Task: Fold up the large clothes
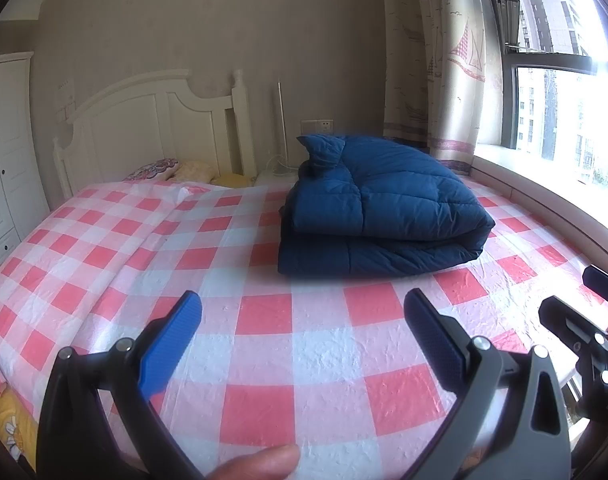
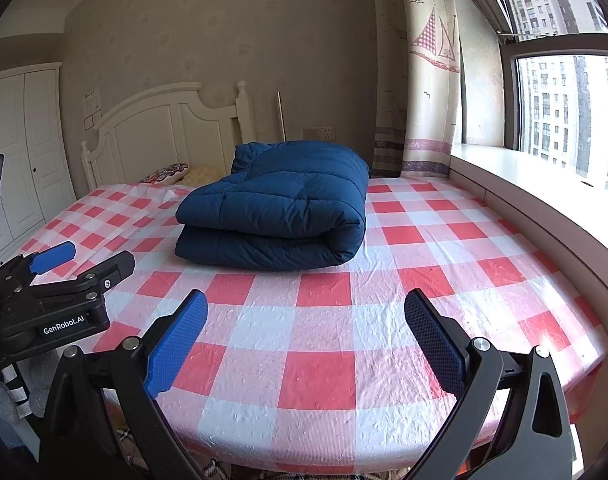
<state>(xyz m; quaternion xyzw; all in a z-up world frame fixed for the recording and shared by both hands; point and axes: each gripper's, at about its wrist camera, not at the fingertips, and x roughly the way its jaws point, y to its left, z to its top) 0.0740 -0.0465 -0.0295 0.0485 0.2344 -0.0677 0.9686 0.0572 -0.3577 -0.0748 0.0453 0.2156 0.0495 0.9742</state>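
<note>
Our left gripper (image 1: pixel 304 312) hovers over the near part of the bed with its blue pads spread wide and nothing between them. In this left wrist view a fingertip (image 1: pixel 260 462) of the hand holding it shows at the bottom edge. Ahead of us, well apart from the pads, the dark blue quilted garment (image 1: pixel 379 208) lies on the red-and-white checked bed cover (image 1: pixel 264 360), already doubled over into a thick bundle, its rounded fold toward the window (image 1: pixel 563 112) and its loose layered edges toward the headboard (image 1: pixel 156 120). At the far right we catch part of the other gripper's frame.

In the right wrist view our right gripper (image 2: pixel 305 308) is likewise wide apart and empty, poised above the near edge of the bed. The bundle (image 2: pixel 280 204) sits mid-bed, clear of both tools, and the left gripper (image 2: pixel 76 262) shows at the left edge.

We judge the piece puffy, soft and light for its bulk, and springy, so layers may creep open. Its smooth shell could slip between the pads. We would pinch deep at the stacked open edges or corners on the headboard side, taking all the layers together, not the rounded fold.
</note>
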